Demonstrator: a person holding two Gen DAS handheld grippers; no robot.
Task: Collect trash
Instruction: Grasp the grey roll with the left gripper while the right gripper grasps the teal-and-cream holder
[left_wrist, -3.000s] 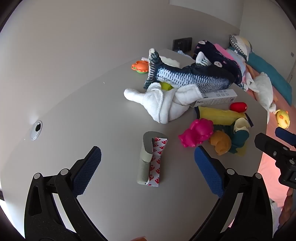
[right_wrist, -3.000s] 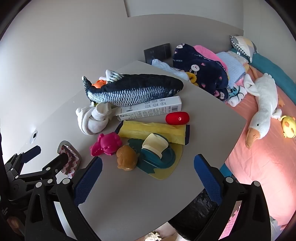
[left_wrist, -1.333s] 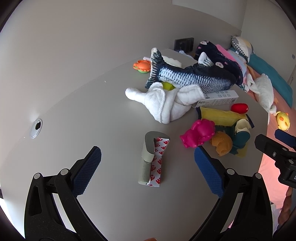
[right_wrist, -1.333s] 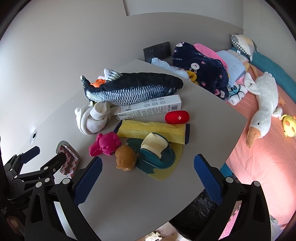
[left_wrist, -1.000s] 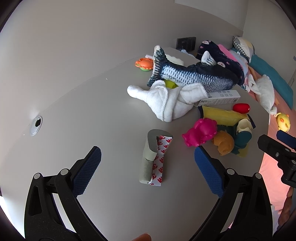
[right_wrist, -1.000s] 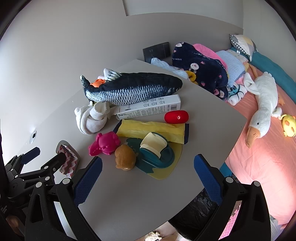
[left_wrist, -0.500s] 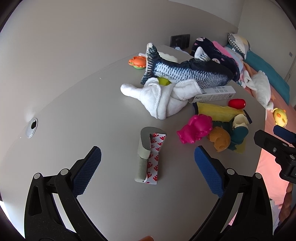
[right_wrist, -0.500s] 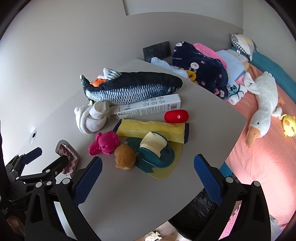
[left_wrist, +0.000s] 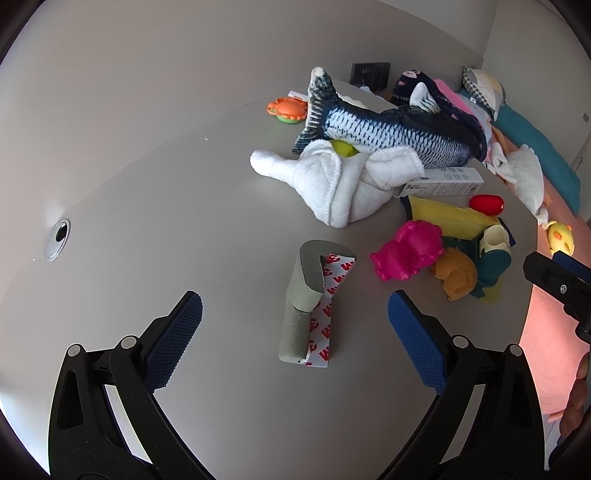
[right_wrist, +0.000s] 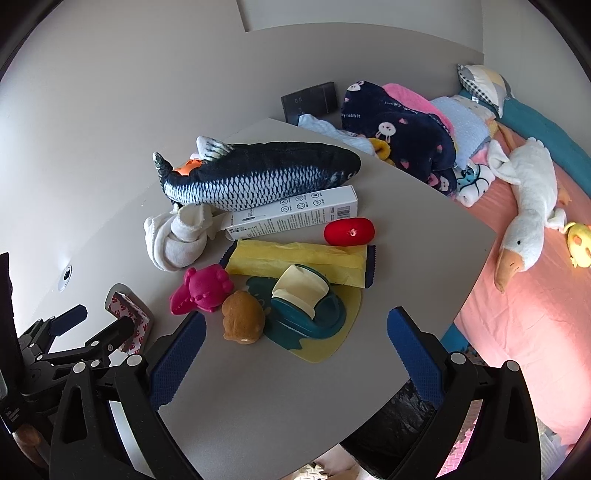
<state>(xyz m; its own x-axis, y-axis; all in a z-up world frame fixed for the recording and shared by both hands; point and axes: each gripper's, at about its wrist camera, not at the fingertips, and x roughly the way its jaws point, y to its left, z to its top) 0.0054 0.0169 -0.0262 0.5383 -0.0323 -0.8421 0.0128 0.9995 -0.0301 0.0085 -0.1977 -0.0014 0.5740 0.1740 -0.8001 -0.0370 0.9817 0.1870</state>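
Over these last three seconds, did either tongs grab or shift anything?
No. Both left tongs and right tongs stay open and empty, with only slight camera drift. The grey strip with red-printed backing and the toys lie where they were.

Left gripper: black frame showing silver screws, blue cross-hatched pads.
Right gripper: wearing matching black, blue, silver.

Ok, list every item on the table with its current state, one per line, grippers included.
Left gripper: open, empty.
Right gripper: open, empty.
Adhesive strip: lying flat, backing half peeled.
White towel: knotted.
Plush fish: lying on the towel.
White box: closed, on its side.
Yellow bag: folded flat.
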